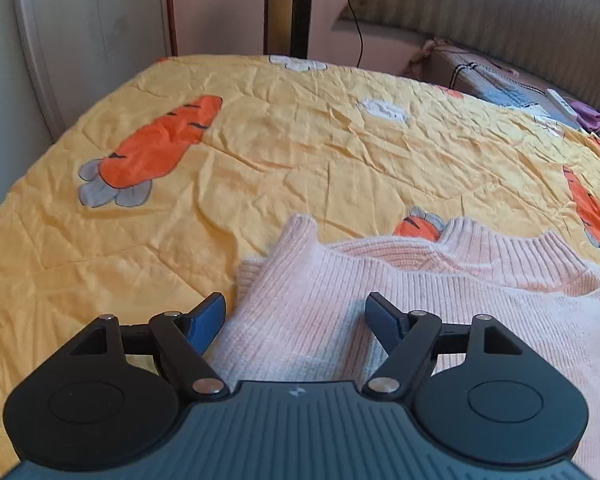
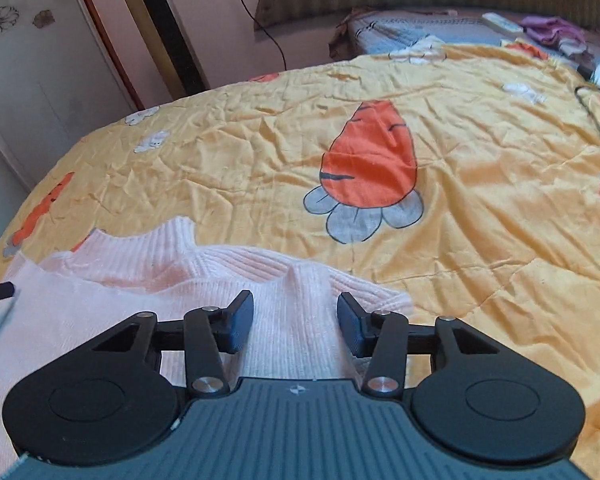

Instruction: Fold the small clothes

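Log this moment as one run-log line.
left tool open | right tool open | both over pink sweater | on yellow quilt

Each gripper, left gripper [image 1: 296, 314] and right gripper [image 2: 295, 314], has black linkage arms, silver pivot screws, dark blue fingertip pads

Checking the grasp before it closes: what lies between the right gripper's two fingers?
In the right wrist view, the pink sweater lies between the open right gripper's fingers, a raised ridge of knit; nothing else is there.
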